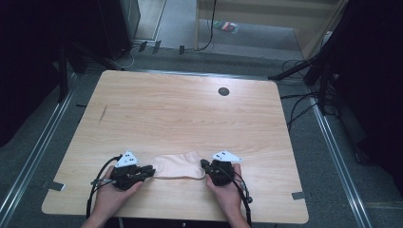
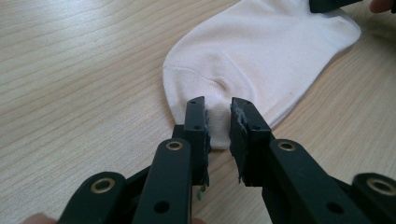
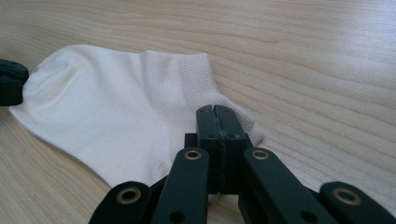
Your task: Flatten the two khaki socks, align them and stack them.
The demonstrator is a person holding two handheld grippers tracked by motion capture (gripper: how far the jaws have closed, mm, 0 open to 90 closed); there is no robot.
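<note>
We have a sock (image 1: 179, 166) lying flat near the front edge of the worktop (image 1: 190, 109), stretched between our two hands, and we judge the step in hand to be taking hold of both ends so it can be pulled straight or folded.

On the left, our left tongs (image 2: 218, 108) sit at the rounded toe end of the sock (image 2: 261, 56). The jaws stand a narrow gap apart, with the sock's edge reaching into that gap; the pads look close to the cloth, but we cannot tell for sure whether they pinch it or only bracket it. From above, the same tongs (image 1: 150, 169) touch the sock's left end.

On the right, our right tongs (image 3: 216, 111) are closed tight, jaw against jaw, at the ribbed cuff of the sock (image 3: 112, 112), and appear to clamp its hem between them. From above they (image 1: 204, 165) meet the sock's right end.

Next, we think the left tongs need to close firmly on the toe before either hand lifts or draws the sock across; otherwise that end may slip free.
</note>
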